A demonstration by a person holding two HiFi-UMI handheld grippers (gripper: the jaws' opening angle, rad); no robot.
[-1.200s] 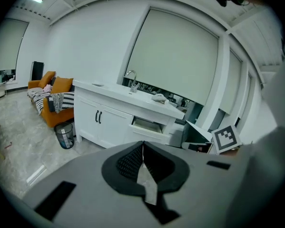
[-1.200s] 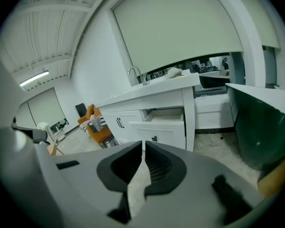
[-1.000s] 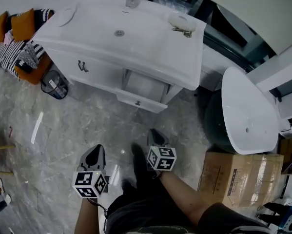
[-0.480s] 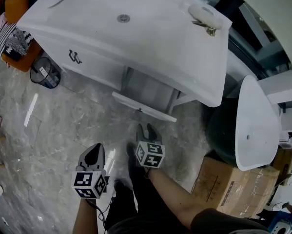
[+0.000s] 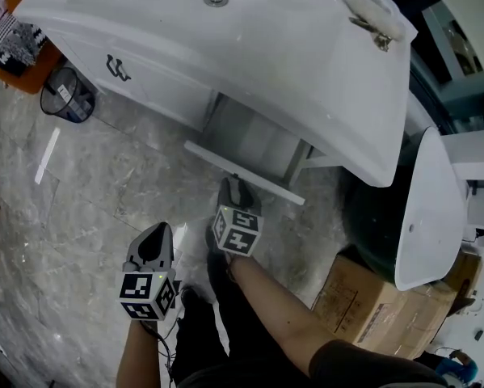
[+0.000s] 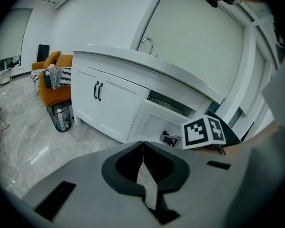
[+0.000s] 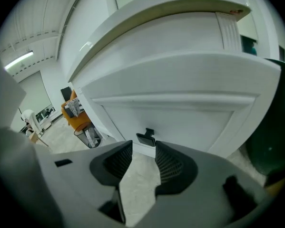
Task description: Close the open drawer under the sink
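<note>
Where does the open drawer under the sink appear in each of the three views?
Head view: drawer at the centre, under the front edge of the sink.
Left gripper view: right of centre, below the sink.
Right gripper view: fills the middle, very near.
Shared landmark: the waste bin, left of the drawer in all three.

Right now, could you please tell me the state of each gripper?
Left gripper: closed, holding nothing.
Right gripper: jaws opening, nothing between them; the drawer handle sits just beyond the tips.
</note>
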